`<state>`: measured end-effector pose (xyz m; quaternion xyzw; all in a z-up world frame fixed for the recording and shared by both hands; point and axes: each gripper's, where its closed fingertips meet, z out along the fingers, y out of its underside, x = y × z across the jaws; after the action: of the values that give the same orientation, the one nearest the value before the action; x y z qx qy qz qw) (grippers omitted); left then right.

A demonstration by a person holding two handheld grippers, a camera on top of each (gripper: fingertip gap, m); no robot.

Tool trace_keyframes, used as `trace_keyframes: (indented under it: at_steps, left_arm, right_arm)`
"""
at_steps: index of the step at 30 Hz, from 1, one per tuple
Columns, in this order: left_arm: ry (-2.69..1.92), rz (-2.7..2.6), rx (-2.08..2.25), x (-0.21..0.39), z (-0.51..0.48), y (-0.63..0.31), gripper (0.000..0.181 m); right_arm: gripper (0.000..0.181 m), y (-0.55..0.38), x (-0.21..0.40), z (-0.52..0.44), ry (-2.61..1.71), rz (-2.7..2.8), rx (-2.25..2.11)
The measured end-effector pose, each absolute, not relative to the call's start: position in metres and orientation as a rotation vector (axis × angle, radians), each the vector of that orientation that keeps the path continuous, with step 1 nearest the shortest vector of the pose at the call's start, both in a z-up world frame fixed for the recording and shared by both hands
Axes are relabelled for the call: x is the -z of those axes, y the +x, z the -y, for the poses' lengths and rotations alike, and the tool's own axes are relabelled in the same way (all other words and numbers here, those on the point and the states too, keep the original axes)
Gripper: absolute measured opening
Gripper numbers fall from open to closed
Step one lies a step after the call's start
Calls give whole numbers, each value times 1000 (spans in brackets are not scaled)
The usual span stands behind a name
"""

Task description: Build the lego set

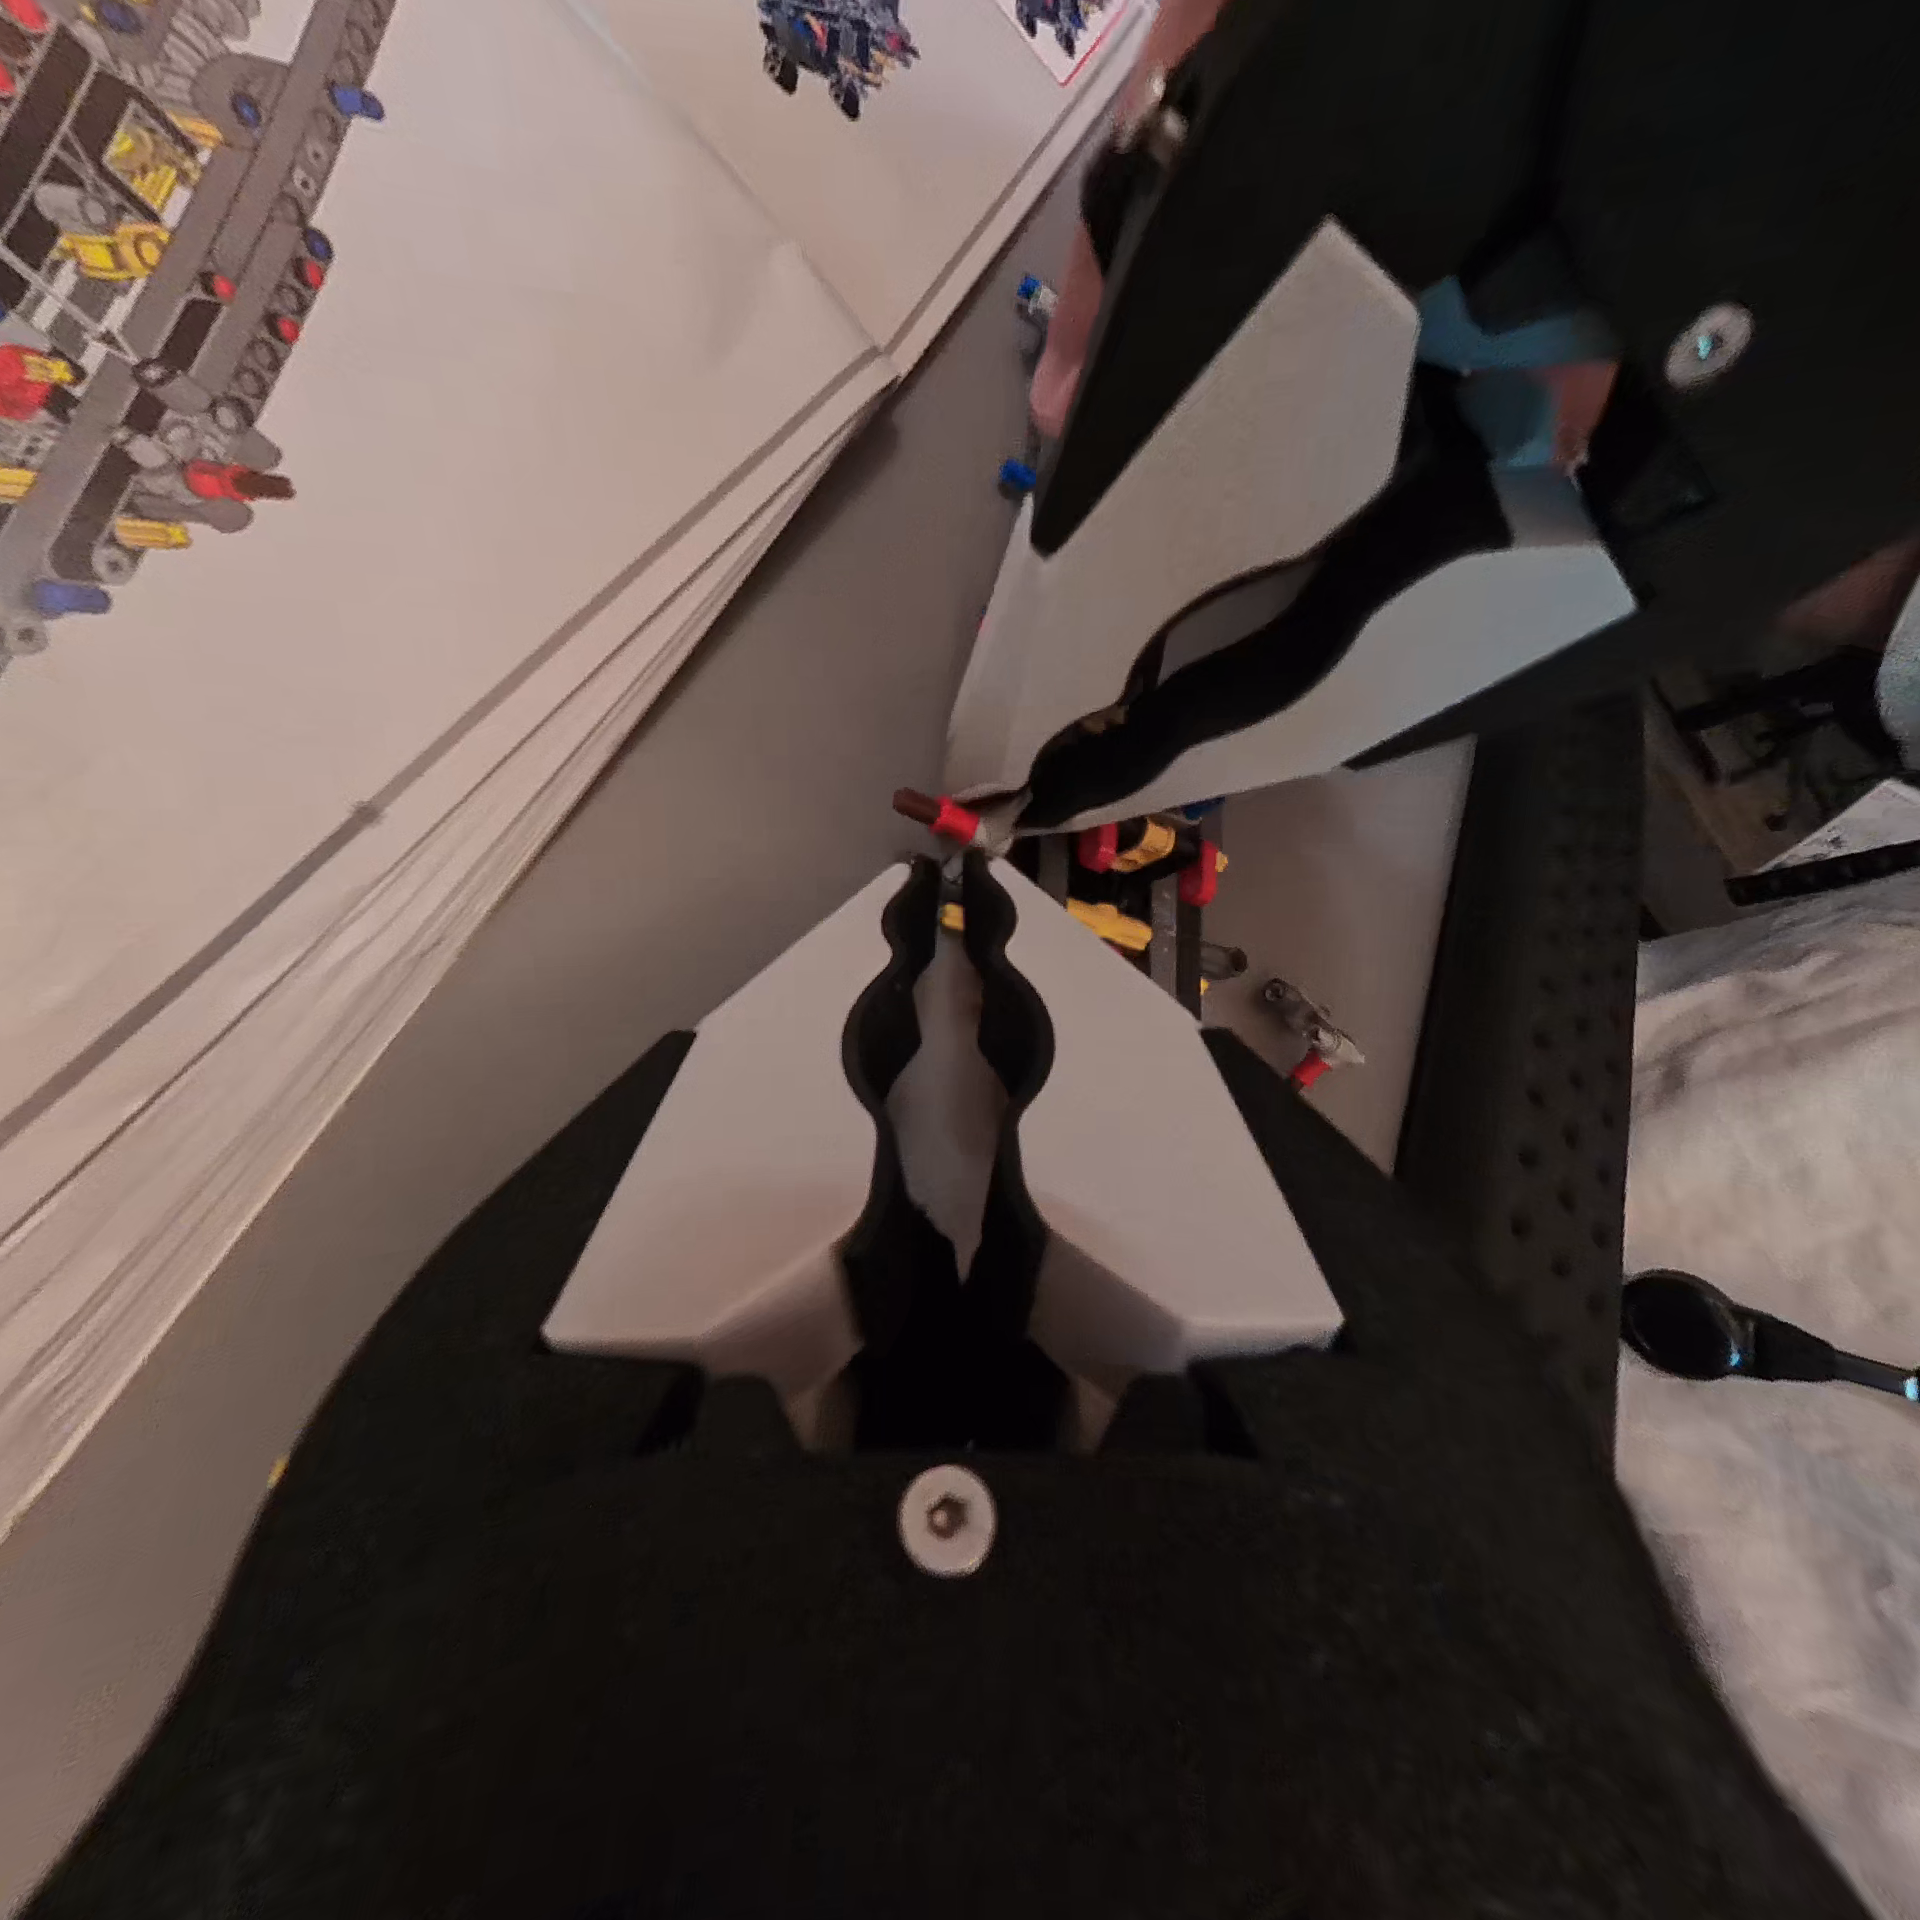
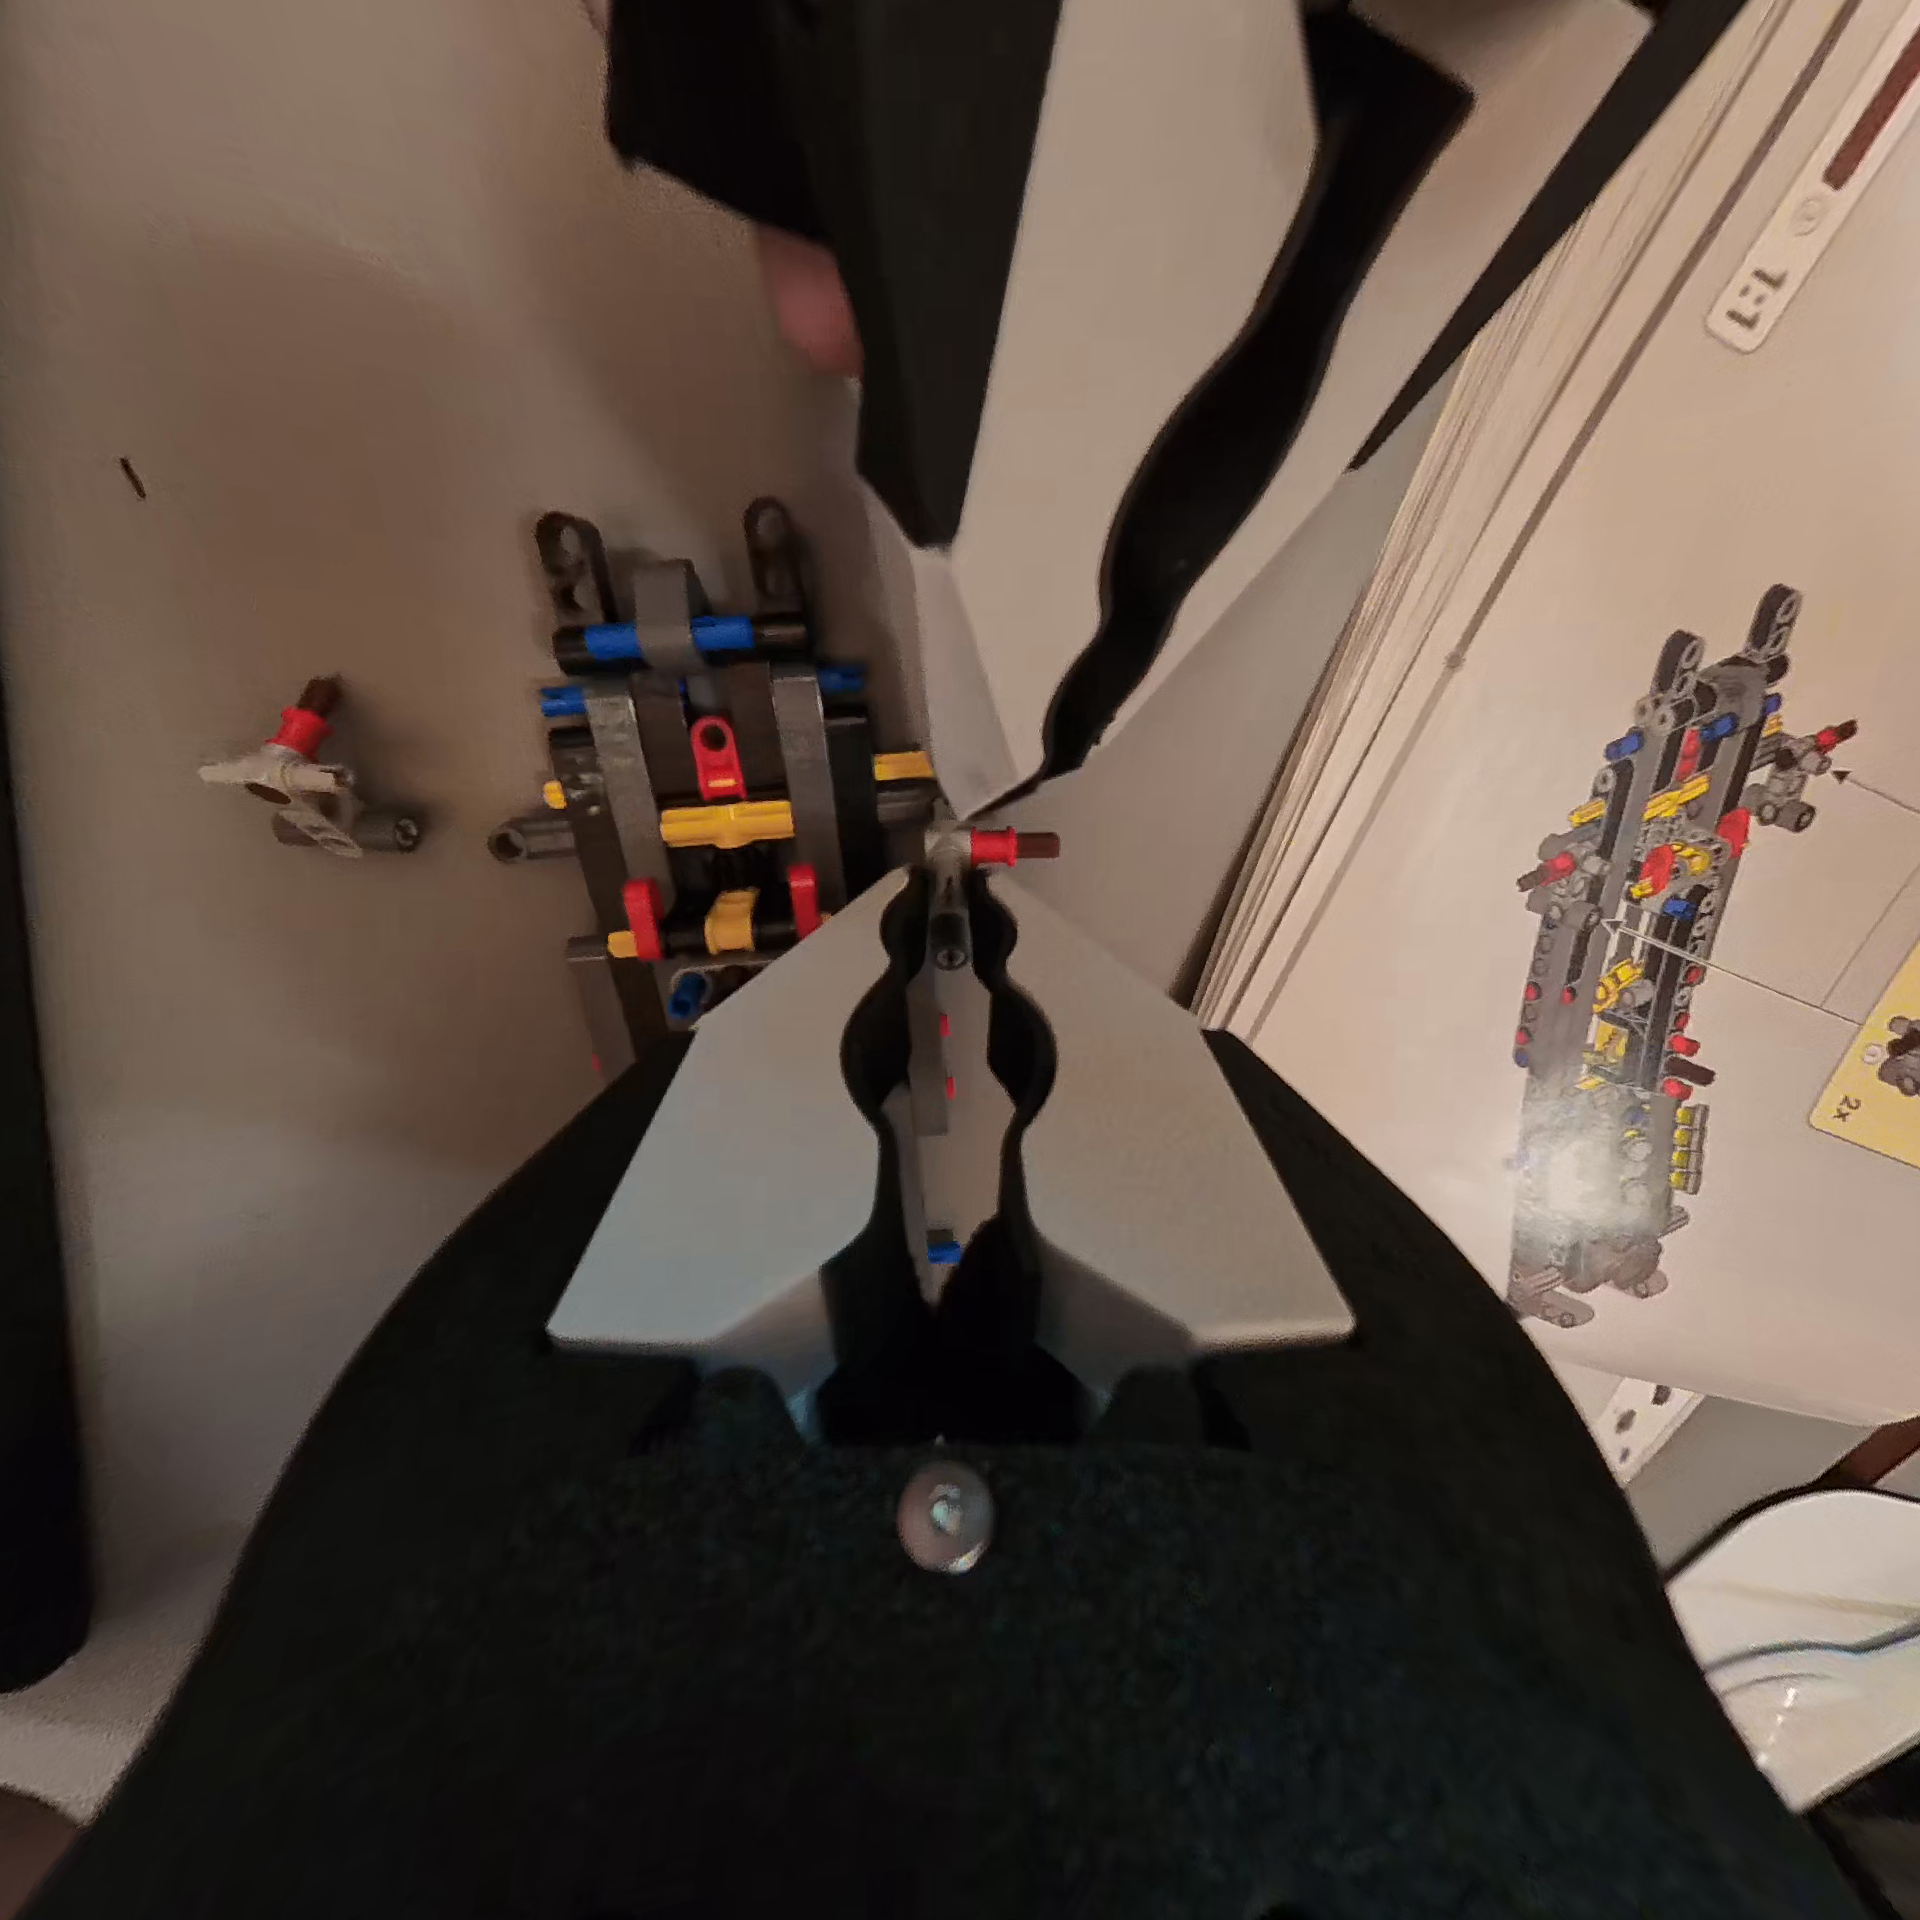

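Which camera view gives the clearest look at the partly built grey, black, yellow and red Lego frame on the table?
The right wrist view: the partly built Lego frame lies nearly whole, beams and pins distinct. In the left wrist view only a sliver shows behind the tongs.

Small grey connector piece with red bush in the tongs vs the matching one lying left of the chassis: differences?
The held grey-and-red connector piece sits pinched between the right tongs and left tongs; the loose grey-and-red piece lies free on the white table. Held axle points right; the loose one's points up. Both share a red bush and brown axle tip.
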<state>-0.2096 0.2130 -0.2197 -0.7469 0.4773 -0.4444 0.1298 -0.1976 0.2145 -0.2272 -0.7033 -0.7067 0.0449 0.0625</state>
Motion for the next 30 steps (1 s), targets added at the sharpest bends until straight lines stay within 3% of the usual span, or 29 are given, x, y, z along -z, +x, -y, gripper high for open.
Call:
trace_keyframes:
  at_steps: [20,30]
  left_arm:
    - [-2145,-1491,1184,231,-207,-204,1]
    - [-2164,-1479,1205,231,-208,-205,2]
  right_arm:
    - [8,-205,220,-214,-2122,1769,-574]
    - [6,-203,221,-214,-2254,1864,-459]
